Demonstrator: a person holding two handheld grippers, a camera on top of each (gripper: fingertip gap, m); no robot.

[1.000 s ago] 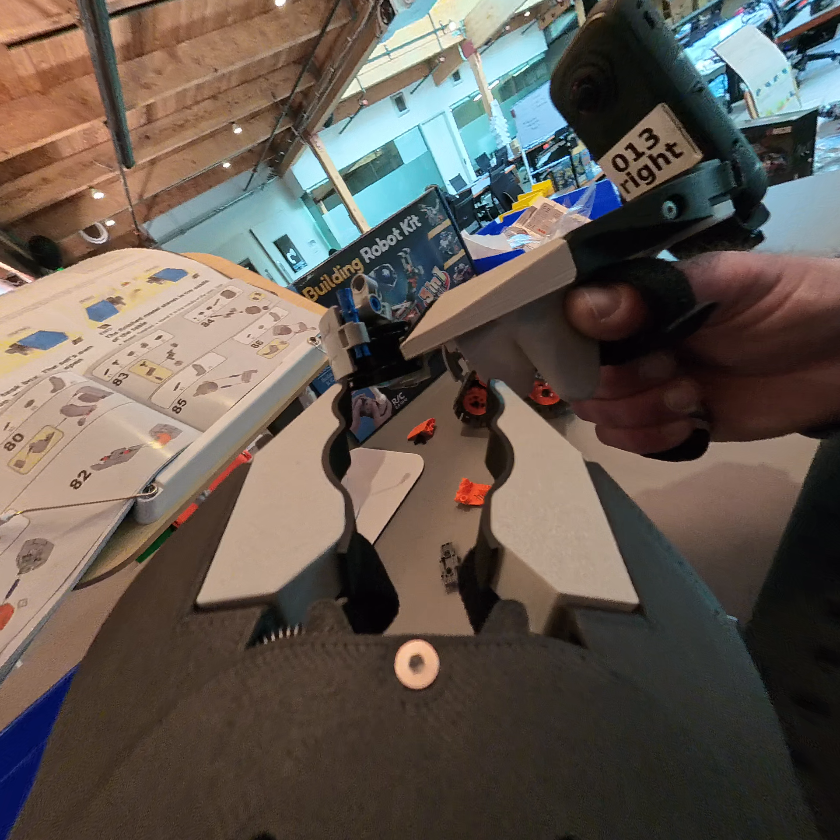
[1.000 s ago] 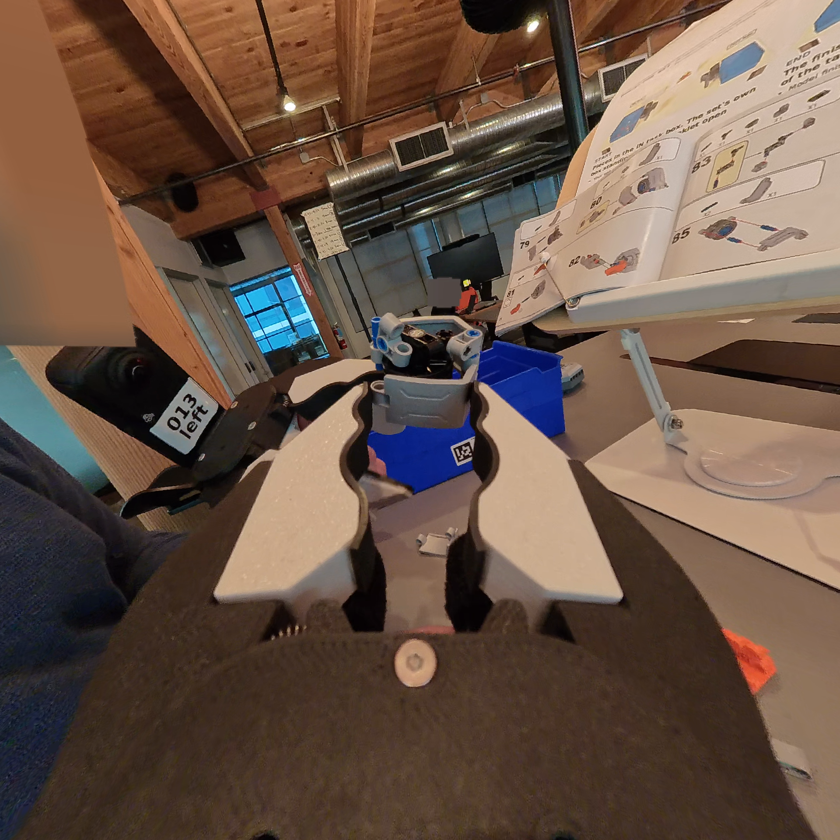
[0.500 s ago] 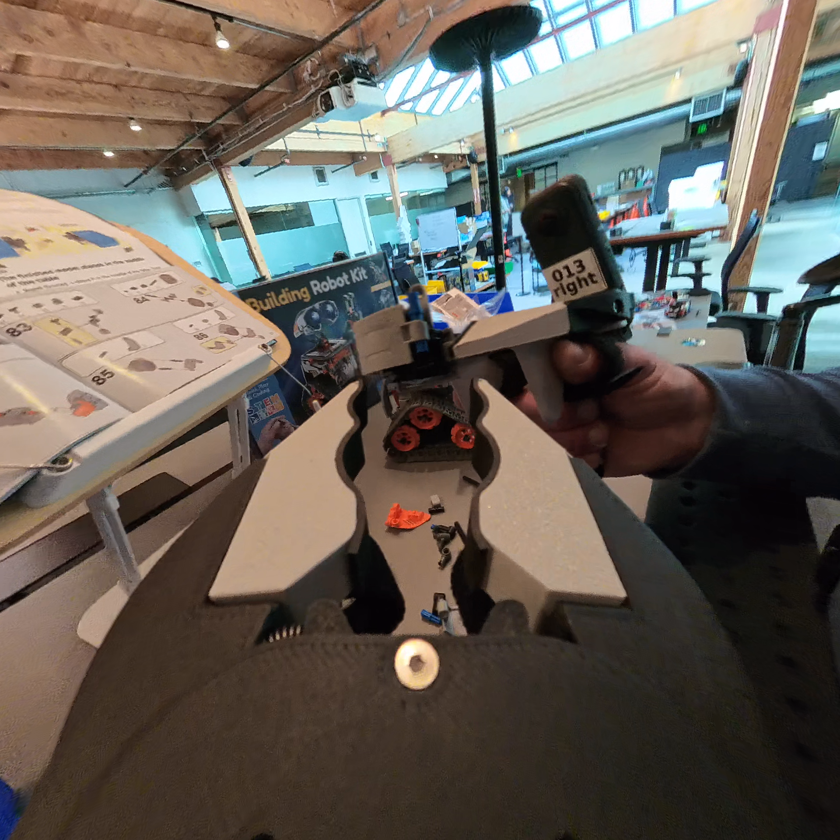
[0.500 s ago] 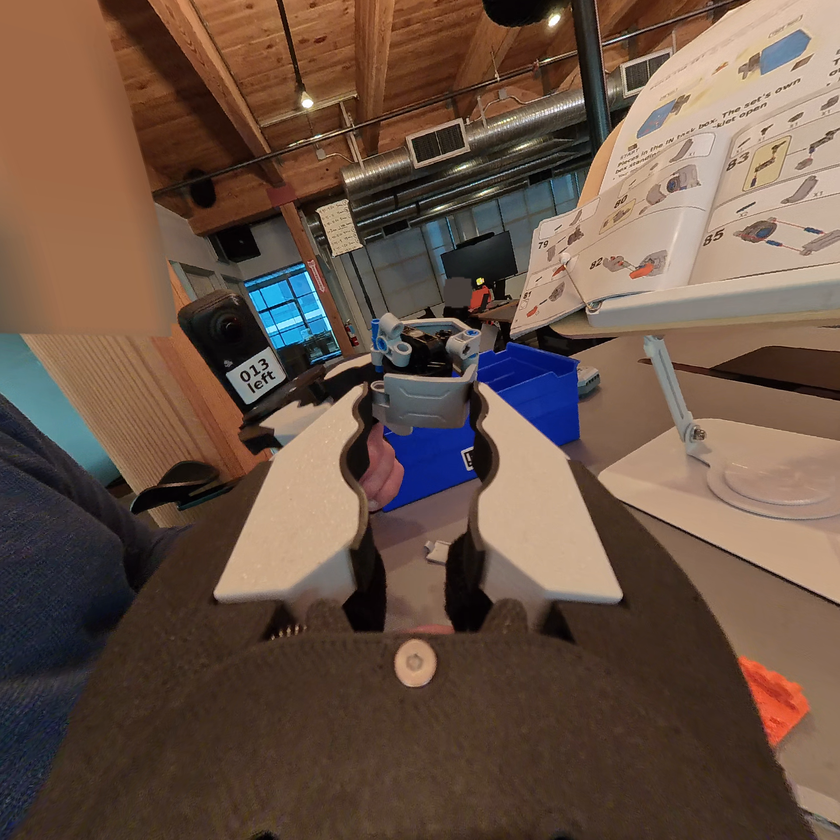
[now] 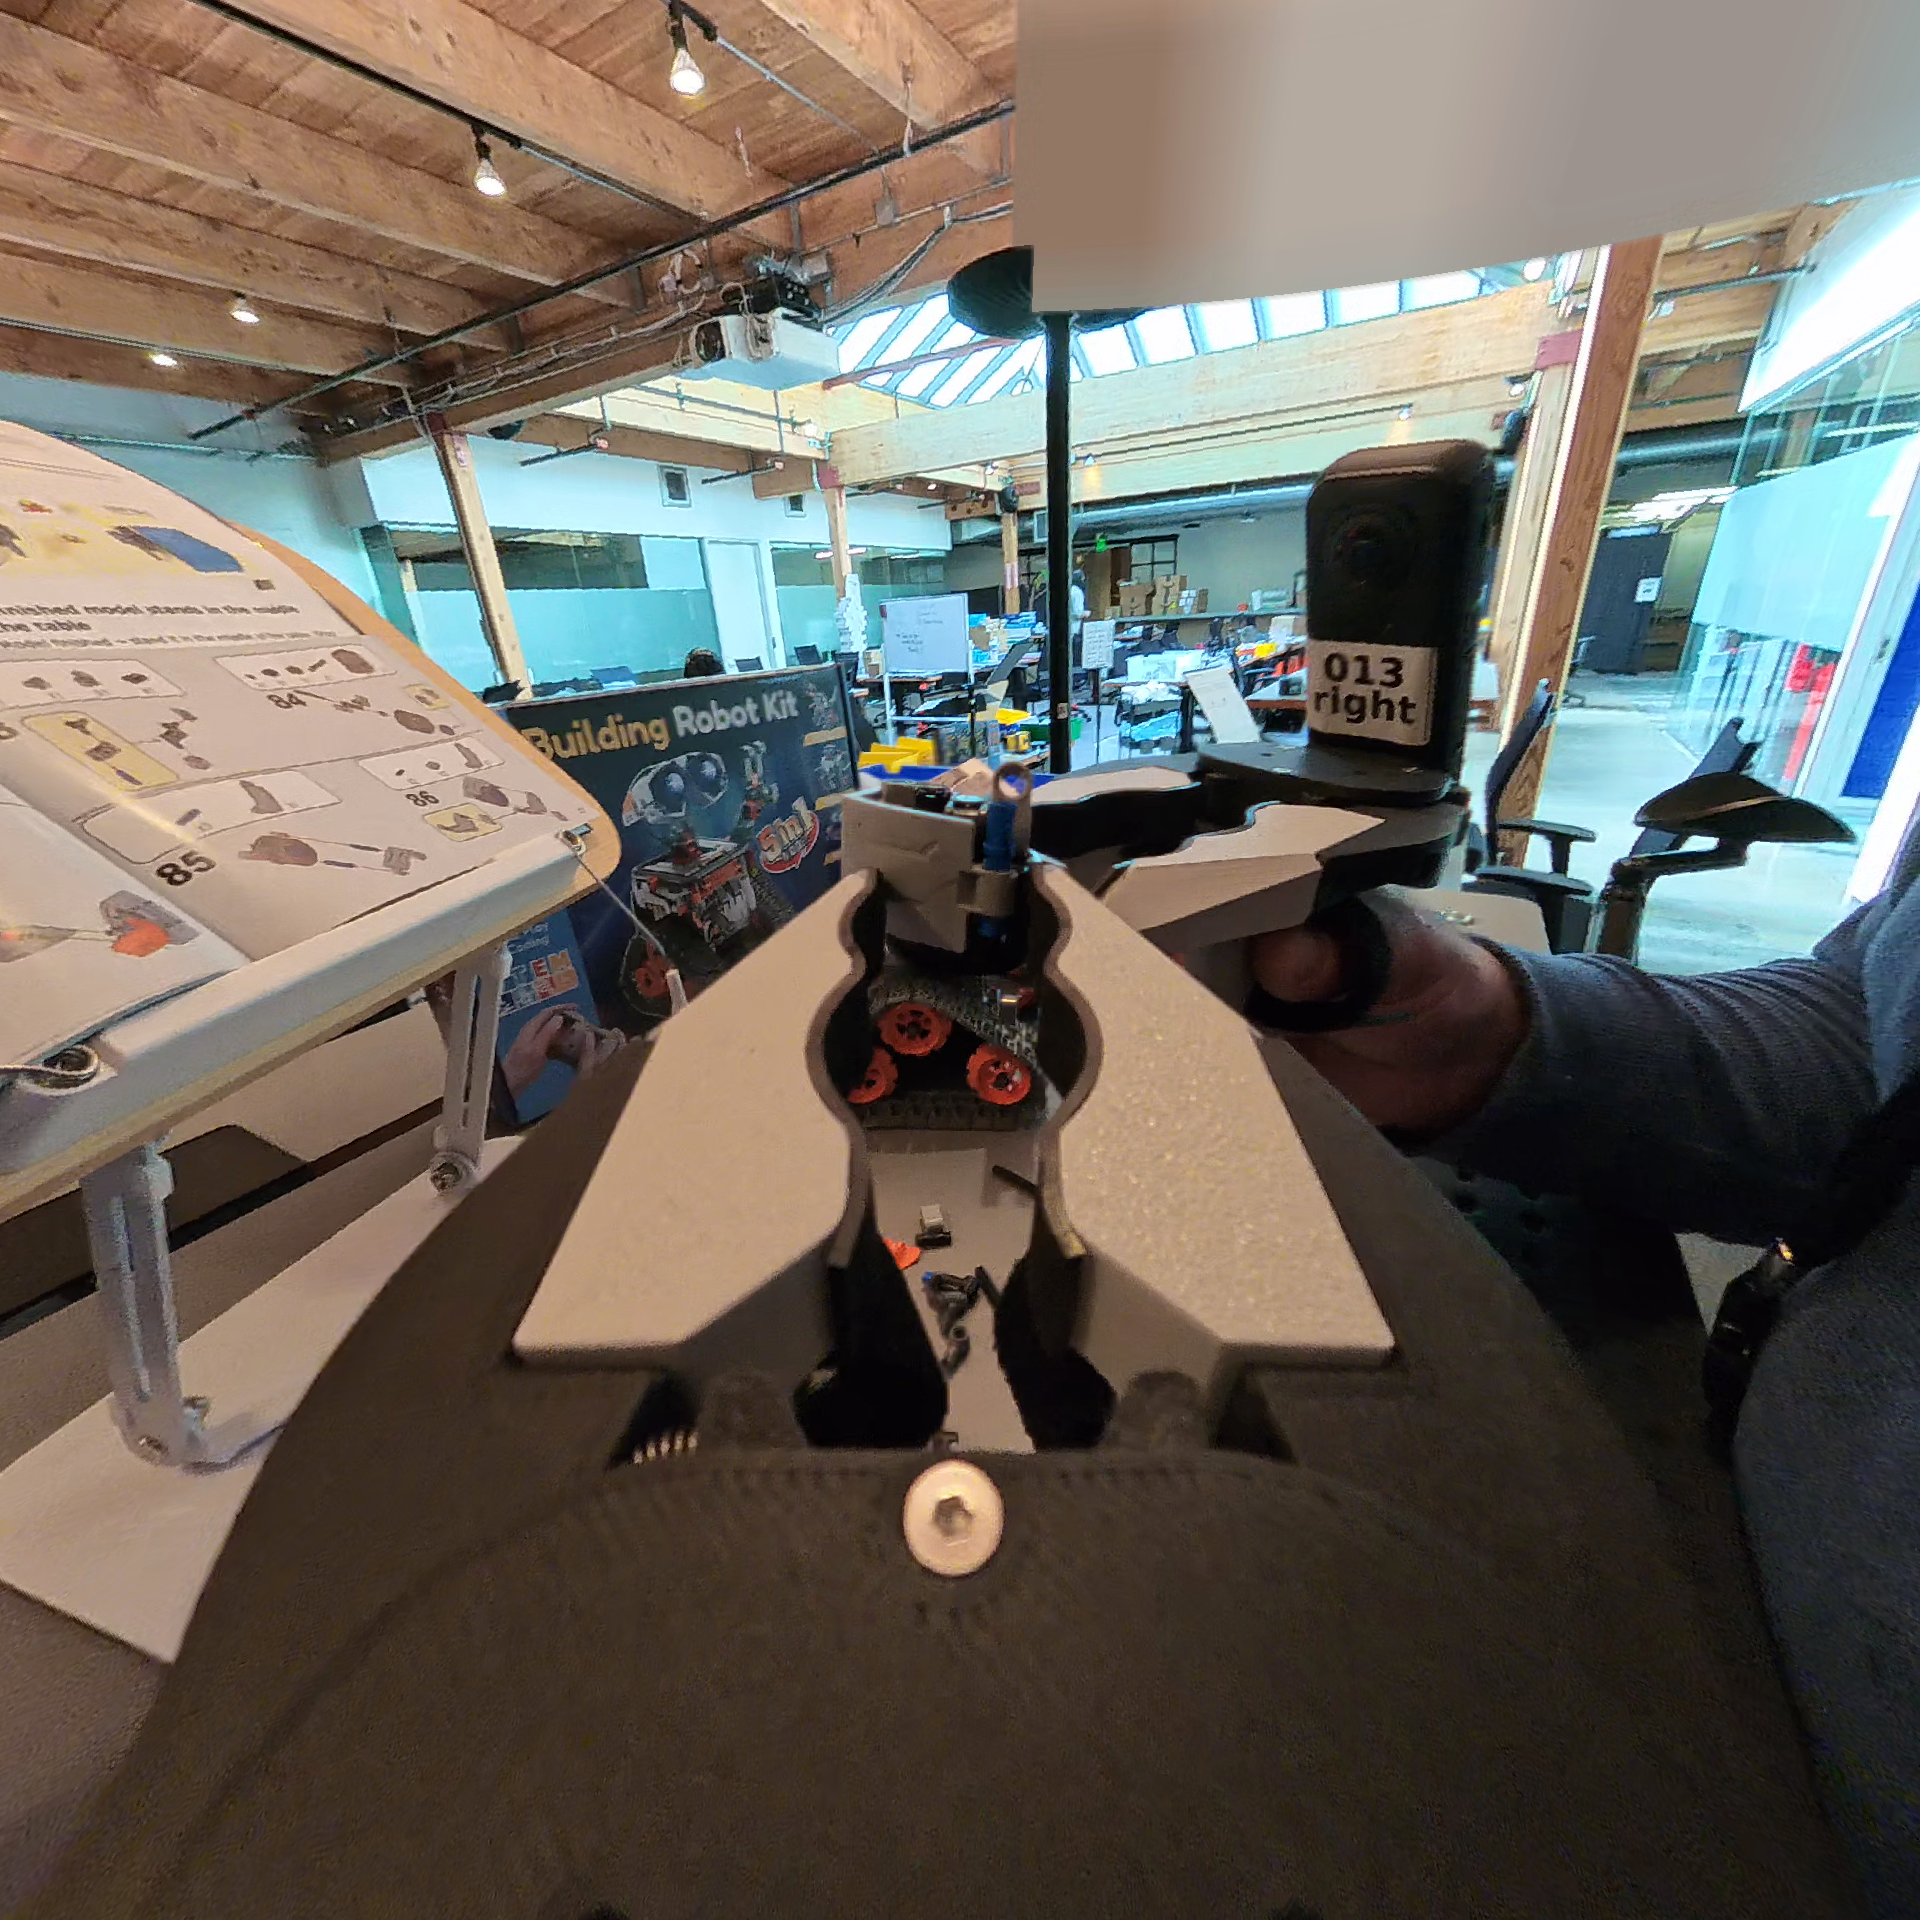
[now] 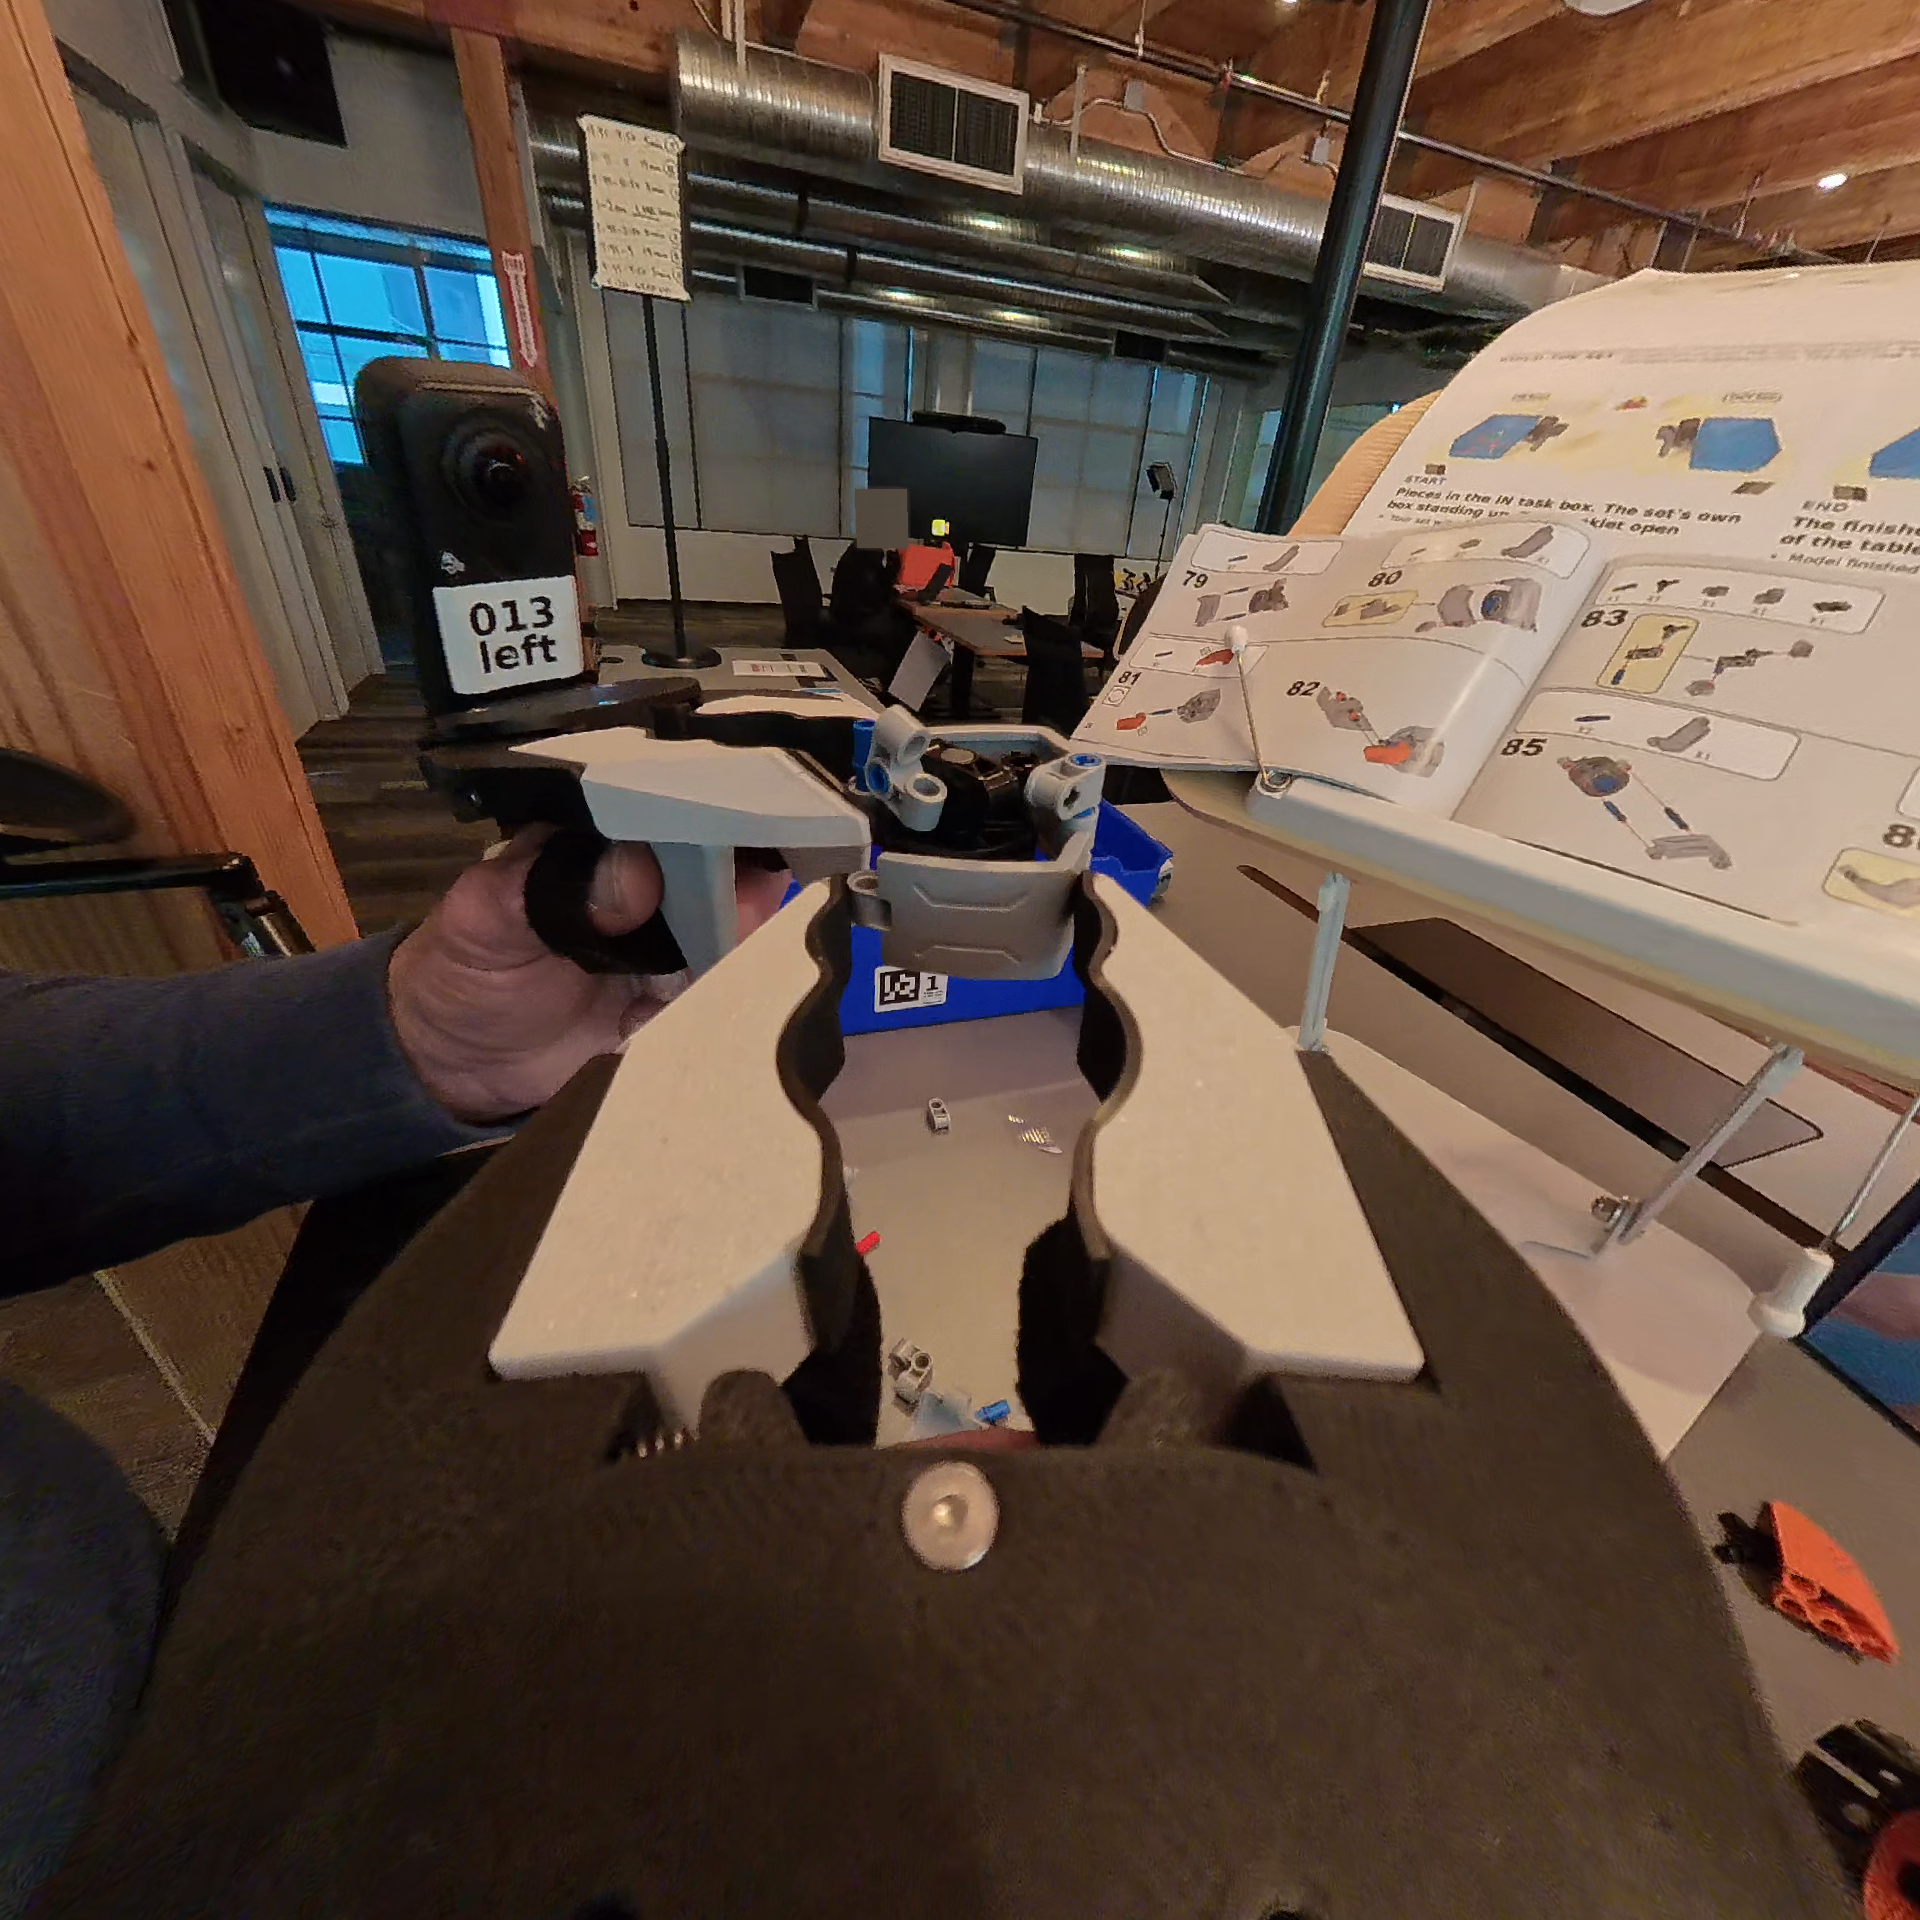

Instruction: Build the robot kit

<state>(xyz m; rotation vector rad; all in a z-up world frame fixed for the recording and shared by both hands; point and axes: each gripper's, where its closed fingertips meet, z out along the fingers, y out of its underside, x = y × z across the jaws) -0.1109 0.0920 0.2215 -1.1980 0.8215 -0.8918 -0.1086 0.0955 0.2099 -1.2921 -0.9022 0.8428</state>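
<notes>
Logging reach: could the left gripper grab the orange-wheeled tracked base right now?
Probably not: the tracked base lies straight ahead, but the left gripper looks shut on the grey assembly.

Matt grainy grey plastic gripper fingers (image 6: 675,1174), glossy paper booklet (image 6: 1558,665), rough wooden ceiling (image 5: 312,208).

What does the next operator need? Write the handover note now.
Left gripper: shut on the grey module, held above the table.
Right gripper: shut on the same module from the opposite side.
Tracked base: on the table beyond the left gripper.
Manual: open on its stand.
Loose parts: on the table below the grippers.
Blue bin: behind the module.
</notes>
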